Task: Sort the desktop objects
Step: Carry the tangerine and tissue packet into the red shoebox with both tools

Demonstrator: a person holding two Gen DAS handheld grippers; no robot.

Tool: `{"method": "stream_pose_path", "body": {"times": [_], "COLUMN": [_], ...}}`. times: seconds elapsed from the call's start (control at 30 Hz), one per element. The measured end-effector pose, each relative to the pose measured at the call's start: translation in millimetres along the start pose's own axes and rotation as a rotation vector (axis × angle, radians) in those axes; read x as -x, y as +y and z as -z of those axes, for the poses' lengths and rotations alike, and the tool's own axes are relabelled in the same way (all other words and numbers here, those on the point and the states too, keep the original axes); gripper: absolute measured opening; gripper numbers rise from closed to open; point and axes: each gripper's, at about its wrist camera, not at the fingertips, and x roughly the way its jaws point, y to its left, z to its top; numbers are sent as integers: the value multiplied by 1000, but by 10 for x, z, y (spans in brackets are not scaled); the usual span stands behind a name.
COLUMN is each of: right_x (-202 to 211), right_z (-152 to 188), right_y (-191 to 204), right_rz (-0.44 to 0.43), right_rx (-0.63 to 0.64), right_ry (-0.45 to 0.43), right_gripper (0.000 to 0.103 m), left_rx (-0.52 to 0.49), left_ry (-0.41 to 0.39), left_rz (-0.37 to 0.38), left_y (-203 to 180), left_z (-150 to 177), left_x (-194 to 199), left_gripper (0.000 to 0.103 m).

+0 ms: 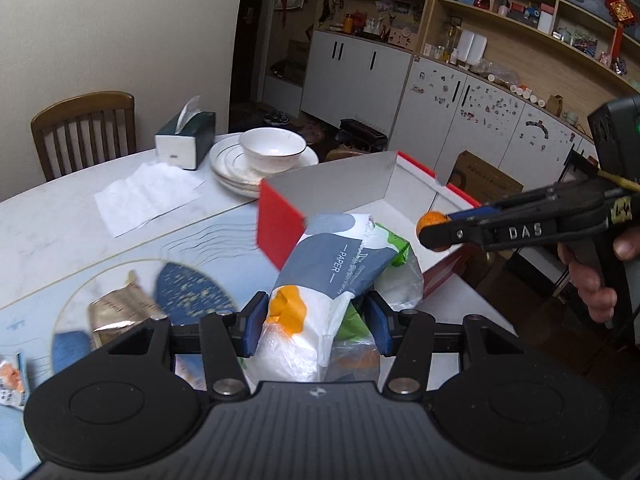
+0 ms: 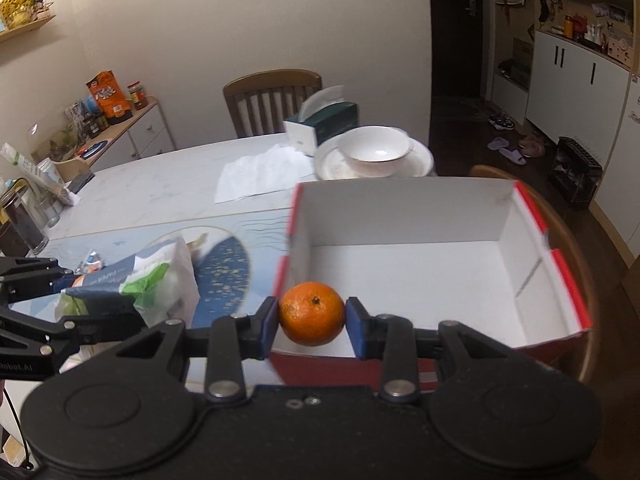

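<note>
My left gripper [image 1: 316, 320] is shut on a tissue paper pack [image 1: 320, 276] with blue, orange and green print, held just left of the red and white cardboard box [image 1: 404, 188]. My right gripper [image 2: 312, 322] is shut on an orange [image 2: 311, 313] and holds it over the box's near edge [image 2: 400, 276]. The box looks empty inside. The right gripper with the orange [image 1: 434, 230] shows in the left wrist view. The left gripper with the pack [image 2: 132, 280] shows at the left of the right wrist view.
A gold snack packet [image 1: 120, 312] and a small wrapper [image 1: 12, 380] lie on the blue placemat [image 1: 200, 248]. Stacked plates with a bowl [image 1: 272, 152], a tissue box [image 1: 186, 140] and a flat tissue [image 1: 148, 192] lie farther back. Chairs stand behind and right of the table.
</note>
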Motion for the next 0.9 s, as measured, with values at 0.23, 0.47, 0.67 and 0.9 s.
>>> {"method": "stream_pose_path", "body": {"times": [0.23, 0.47, 0.67, 0.9], "right_x": [-5, -125, -283, -590], "right_z": [-18, -21, -33, -66], "right_y": [-431, -799, -1005, -1228], "right_rz": [30, 83, 100, 79], "right_rx": [-2, 2, 16, 15], "right_ry": [0, 18, 43, 100], "right_gripper": [35, 35, 35, 35], "left_rx": [-35, -82, -118, -141], "left_ry": [2, 20, 55, 117], "left_rz": [-14, -33, -56, -72], "left_y": [-392, -668, -757, -747], "left_z": [-325, -527, -641, -762], "left_x": [-312, -742, -1149, -1622], "left_gripper": [51, 51, 51, 51]}}
